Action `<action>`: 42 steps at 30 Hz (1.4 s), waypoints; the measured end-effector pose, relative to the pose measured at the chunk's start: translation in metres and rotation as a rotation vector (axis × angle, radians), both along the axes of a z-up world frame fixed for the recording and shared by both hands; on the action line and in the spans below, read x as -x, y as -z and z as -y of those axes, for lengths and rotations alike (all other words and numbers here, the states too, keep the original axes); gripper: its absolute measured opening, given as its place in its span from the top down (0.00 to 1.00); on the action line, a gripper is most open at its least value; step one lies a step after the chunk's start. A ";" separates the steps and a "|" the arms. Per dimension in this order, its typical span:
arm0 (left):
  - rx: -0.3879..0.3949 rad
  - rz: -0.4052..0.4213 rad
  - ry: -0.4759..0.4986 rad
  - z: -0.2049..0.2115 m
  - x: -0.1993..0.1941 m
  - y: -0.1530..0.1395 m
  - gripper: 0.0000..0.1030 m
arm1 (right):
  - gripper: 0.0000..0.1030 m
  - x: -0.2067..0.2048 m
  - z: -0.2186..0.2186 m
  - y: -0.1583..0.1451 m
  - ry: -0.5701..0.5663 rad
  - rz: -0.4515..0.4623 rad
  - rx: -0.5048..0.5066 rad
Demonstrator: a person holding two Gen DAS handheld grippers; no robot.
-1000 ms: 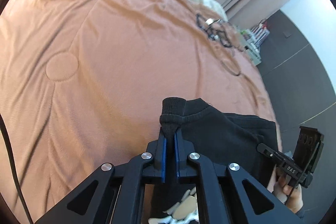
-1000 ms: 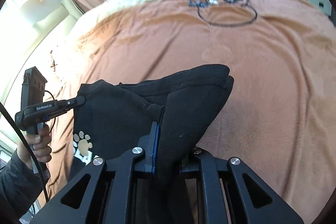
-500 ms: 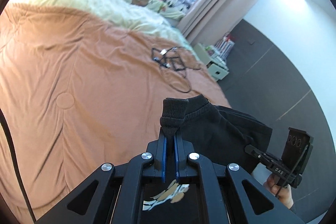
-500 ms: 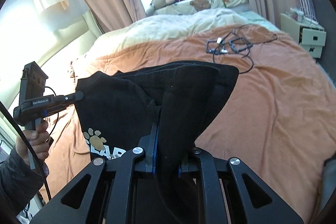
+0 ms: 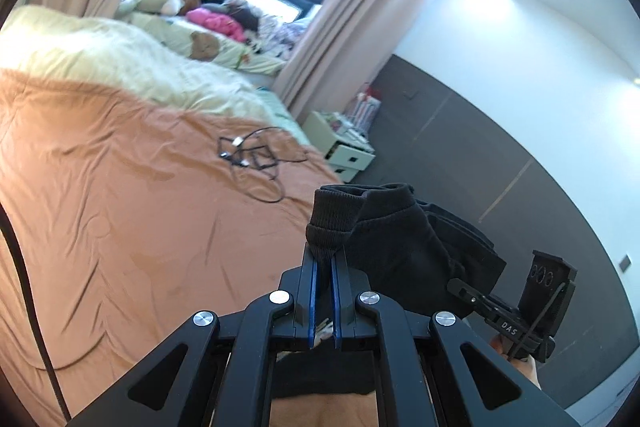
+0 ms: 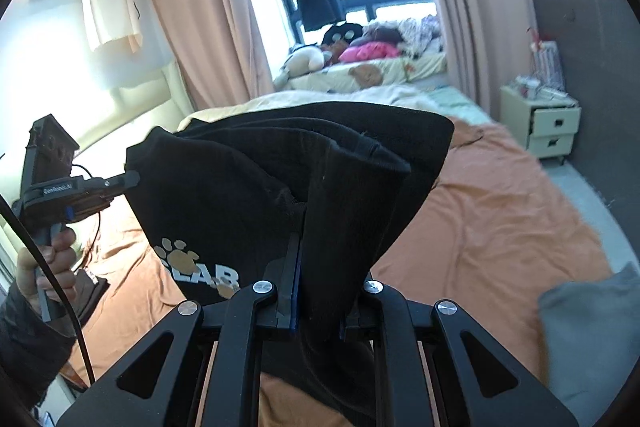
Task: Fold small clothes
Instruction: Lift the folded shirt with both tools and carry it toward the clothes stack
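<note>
A small black garment (image 6: pixel 240 187) with a tan paw print and white letters hangs in the air between both grippers, above the orange bedspread (image 6: pixel 500 227). My right gripper (image 6: pixel 320 267) is shut on a thick bunched edge of it; the cloth drapes over and hides the right finger. My left gripper (image 5: pixel 325 251) is shut on a ribbed black edge of the garment (image 5: pixel 400 239). In the right wrist view, the left gripper (image 6: pixel 134 181) pinches the garment's far left corner, with a hand on its handle. The right gripper (image 5: pixel 456 285) shows at the lower right of the left wrist view.
Tangled black cables (image 5: pixel 252 159) lie on the orange bedspread (image 5: pixel 120 207). A cream nightstand (image 6: pixel 548 127) stands by the dark wall. Stuffed toys and clothes (image 6: pixel 360 51) are piled by the window. A grey cushion (image 6: pixel 588 339) sits at the lower right.
Both grippers have risen with the black garment, lifting it off the bedspread. The garment now hangs spread between them, and the window and curtains have come into view.
</note>
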State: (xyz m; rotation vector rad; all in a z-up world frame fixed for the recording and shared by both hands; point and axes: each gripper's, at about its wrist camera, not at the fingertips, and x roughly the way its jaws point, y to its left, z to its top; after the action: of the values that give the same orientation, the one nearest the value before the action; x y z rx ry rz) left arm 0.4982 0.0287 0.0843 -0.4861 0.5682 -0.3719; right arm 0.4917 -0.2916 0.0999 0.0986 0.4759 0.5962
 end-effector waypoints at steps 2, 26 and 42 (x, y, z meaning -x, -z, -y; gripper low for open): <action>-0.005 0.020 0.022 0.012 0.008 -0.013 0.95 | 0.90 0.022 0.012 -0.006 0.024 0.020 0.005; 0.016 0.080 0.438 0.226 0.024 -0.053 0.95 | 0.91 0.202 0.117 -0.020 0.395 0.092 0.069; 0.035 0.060 0.714 0.381 0.025 -0.050 0.95 | 0.91 0.256 0.107 -0.038 0.637 0.099 0.130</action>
State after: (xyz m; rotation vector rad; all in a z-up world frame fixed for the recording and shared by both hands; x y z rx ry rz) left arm 0.4736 -0.3526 0.1345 -0.2903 0.6669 -1.0738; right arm 0.2353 -0.3989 0.1381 0.0902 0.3581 -0.0552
